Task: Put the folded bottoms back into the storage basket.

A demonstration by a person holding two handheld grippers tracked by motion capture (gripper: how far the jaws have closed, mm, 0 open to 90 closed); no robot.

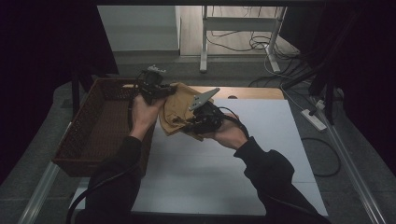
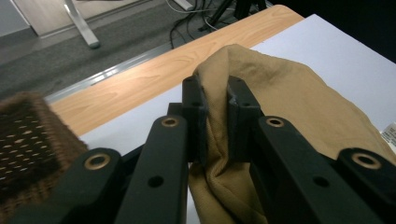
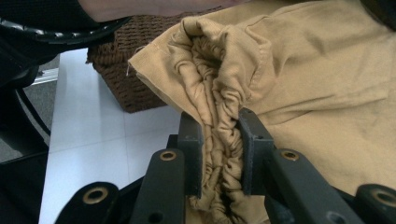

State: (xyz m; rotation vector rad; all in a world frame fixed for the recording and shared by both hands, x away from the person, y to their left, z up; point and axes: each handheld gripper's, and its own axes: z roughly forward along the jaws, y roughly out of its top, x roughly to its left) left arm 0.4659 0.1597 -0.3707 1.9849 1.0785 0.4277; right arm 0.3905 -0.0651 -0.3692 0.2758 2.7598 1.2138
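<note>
Two grippers: both bite one tan cloth [image 1: 178,108], held up near the middle of the high view.
Left gripper [image 2: 215,109]: jaws pinched on a fold of the cloth.
Right gripper [image 3: 218,154]: jaws squeezed on a bunched, wrinkly part of the cloth.
Cloth: above the white mat [image 1: 261,140], at its top left part, just right of the basket [image 1: 88,130].
Basket: brown and woven, at the left of the table [image 2: 154,74].
Hands: one on each gripper, dark sleeves coming up from the bottom.
</note>
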